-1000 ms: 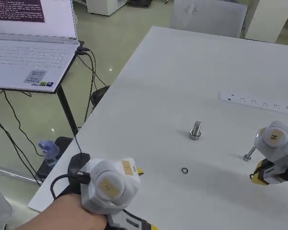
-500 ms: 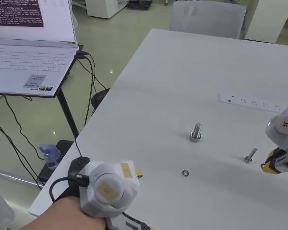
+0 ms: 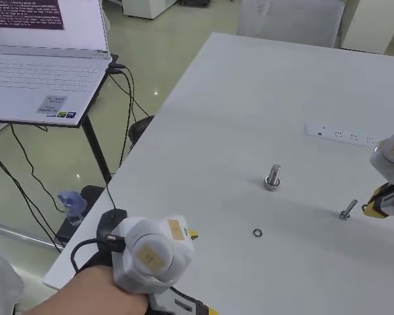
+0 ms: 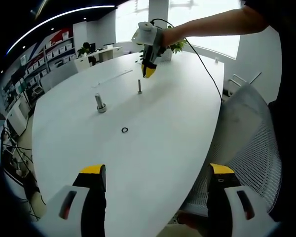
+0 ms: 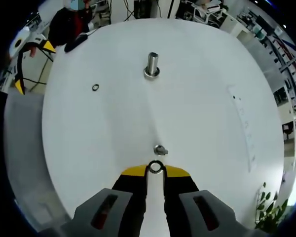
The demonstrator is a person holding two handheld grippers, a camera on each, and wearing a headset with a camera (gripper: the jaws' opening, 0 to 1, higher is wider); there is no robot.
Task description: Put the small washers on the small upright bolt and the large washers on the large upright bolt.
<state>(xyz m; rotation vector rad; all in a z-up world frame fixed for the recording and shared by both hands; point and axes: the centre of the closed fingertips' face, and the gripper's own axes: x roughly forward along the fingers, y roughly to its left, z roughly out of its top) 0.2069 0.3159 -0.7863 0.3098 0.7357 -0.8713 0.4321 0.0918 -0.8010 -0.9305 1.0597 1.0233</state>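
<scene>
— White table (image 3: 249,98) first, as the biggest thing. What are the two grippers doing over it?

— The left gripper (image 4: 155,170) has its jaws wide apart and holds nothing. It hangs at the near edge of the table, well apart from both bolts. The right gripper (image 5: 156,173) has its jaws pressed together on a small washer (image 5: 150,167), pinched at the very tips.

— And the bolts?

— Both stand upright. The large bolt (image 5: 152,65) is near the middle, with something like a washer around its foot; how many, I cannot tell. The small bolt (image 5: 160,149) stands well apart from it, on the right side.

— Where does the small bolt lie from the held washer?

— Straight ahead of the jaws in the right gripper view, just beside the tips, not touching. Its long axis is vertical, so I judge the ring must go over its top with the hole level, then down.

— Anything smaller?

— One loose washer (image 5: 95,87) lies flat, between the left gripper and the large bolt.
</scene>
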